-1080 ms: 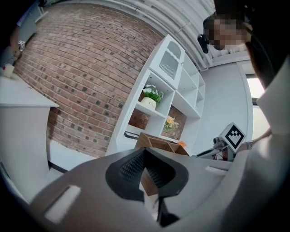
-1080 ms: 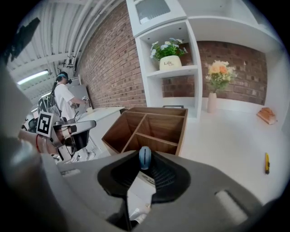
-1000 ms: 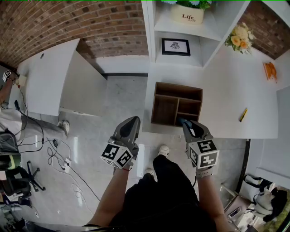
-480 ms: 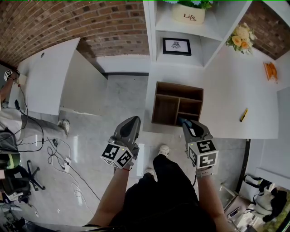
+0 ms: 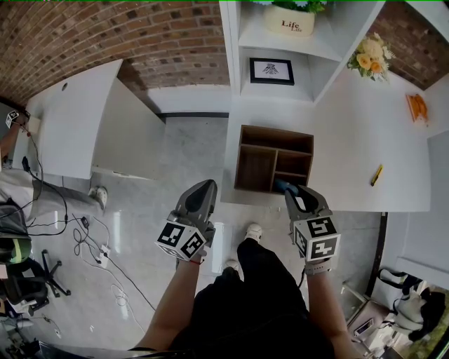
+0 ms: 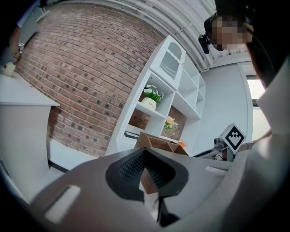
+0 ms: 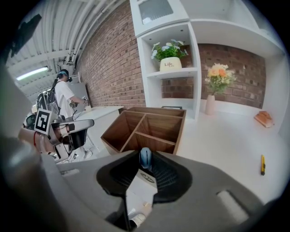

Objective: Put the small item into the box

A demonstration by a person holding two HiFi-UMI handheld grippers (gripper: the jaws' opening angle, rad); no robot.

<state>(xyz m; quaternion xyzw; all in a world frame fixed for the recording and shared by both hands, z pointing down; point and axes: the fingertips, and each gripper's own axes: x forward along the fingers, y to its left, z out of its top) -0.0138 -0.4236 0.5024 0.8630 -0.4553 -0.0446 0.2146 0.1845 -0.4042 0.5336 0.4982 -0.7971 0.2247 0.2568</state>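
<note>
A white plant pot (image 5: 290, 22) printed "Life Life" stands on a white shelf behind the open brown wooden box (image 5: 277, 132), which has three compartments. In the right gripper view the same pot (image 7: 170, 65) shows the word "Life". A black-framed picture (image 5: 271, 71) sits one shelf lower, between the pot and the box; its print is too small to read.

The right gripper (image 5: 293, 193) is clenched on the small item (image 5: 284, 186), a white tube with a rounded blue cap. In the right gripper view the tube (image 7: 144, 174) lies pinched between the ribbed black pads, cap pointing at the box (image 7: 115, 127). A dark oval mark on the tube's white body cannot be read. From the head view the blue cap sits at the box's near right corner, outside the compartments.

The left gripper (image 5: 203, 188) is held left of the box, over the grey floor. Its jaws (image 6: 144, 158) are pressed together at the tips with nothing between them.

The box rests on a white table (image 5: 337, 140). A yellow pen (image 5: 377, 176) lies on the table well to the right of the box.
</note>
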